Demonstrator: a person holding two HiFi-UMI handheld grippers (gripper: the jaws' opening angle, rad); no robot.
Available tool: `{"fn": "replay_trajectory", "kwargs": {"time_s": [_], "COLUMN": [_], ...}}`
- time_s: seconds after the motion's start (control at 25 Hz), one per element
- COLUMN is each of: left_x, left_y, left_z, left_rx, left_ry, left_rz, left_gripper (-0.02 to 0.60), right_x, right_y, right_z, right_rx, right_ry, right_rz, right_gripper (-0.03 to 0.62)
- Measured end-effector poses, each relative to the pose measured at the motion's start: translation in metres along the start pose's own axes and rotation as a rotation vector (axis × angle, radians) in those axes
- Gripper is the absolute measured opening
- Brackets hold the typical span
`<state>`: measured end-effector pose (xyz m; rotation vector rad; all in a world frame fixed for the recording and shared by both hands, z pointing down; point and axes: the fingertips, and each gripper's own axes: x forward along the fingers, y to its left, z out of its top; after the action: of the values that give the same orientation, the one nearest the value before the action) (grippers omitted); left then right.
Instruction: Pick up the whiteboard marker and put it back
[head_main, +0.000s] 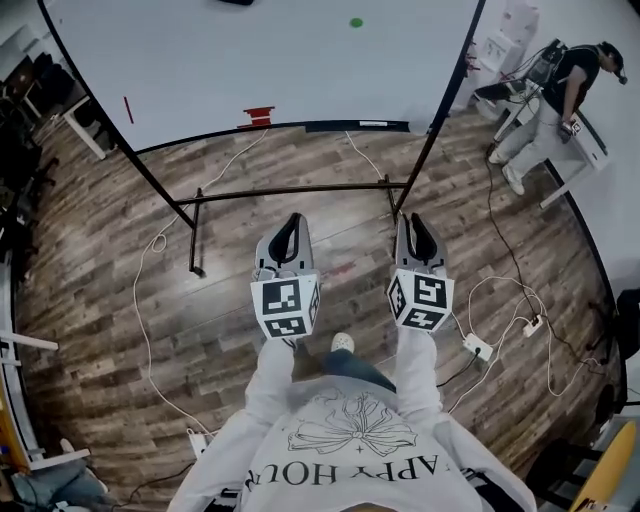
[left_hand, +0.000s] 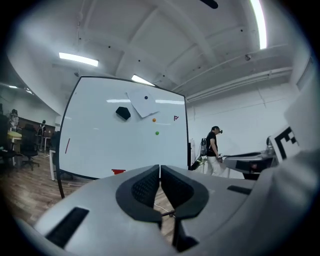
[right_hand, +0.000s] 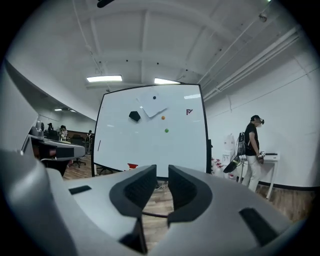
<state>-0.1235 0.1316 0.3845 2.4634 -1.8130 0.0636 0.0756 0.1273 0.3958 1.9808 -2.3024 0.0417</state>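
A large whiteboard (head_main: 270, 50) on a black stand faces me across the wood floor. On its bottom ledge sits a small red object (head_main: 258, 116), and a thin red stick or stroke (head_main: 128, 110) shows on the left of the board; I cannot tell which is the marker. Both grippers are held level, pointing at the board and well short of it. My left gripper (head_main: 290, 226) has its jaws together with nothing in them (left_hand: 160, 170). My right gripper (head_main: 417, 226) shows a narrow gap between its jaws, and that gap is empty (right_hand: 162, 172).
The stand's black base bar (head_main: 290, 190) and legs cross the floor ahead. White cables and a power strip (head_main: 477, 347) lie at the right. A person (head_main: 560, 90) stands by a white table at the far right. Chairs and desks line the left.
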Motion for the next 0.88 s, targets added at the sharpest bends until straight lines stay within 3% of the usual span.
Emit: {"fn": "replay_trajectory", "kwargs": {"time_s": [0.36,0.88], "left_x": [0.092,0.203], "left_y": [-0.018,-0.017], "left_z": [0.007,-0.011], "left_rx": [0.000,-0.002], "left_ry": [0.004,0.061], "left_rz": [0.034,0.024], "left_gripper": [0.009,0.009], "right_x": [0.081,0.180], "right_y": [-0.057,-0.097], "right_z": [0.001,-0.027], "right_rx": [-0.015,-0.026], "right_ry": [0.011,0.083], "right_rz": [0.043,0.067], "right_gripper": [0.089,0.110]}}
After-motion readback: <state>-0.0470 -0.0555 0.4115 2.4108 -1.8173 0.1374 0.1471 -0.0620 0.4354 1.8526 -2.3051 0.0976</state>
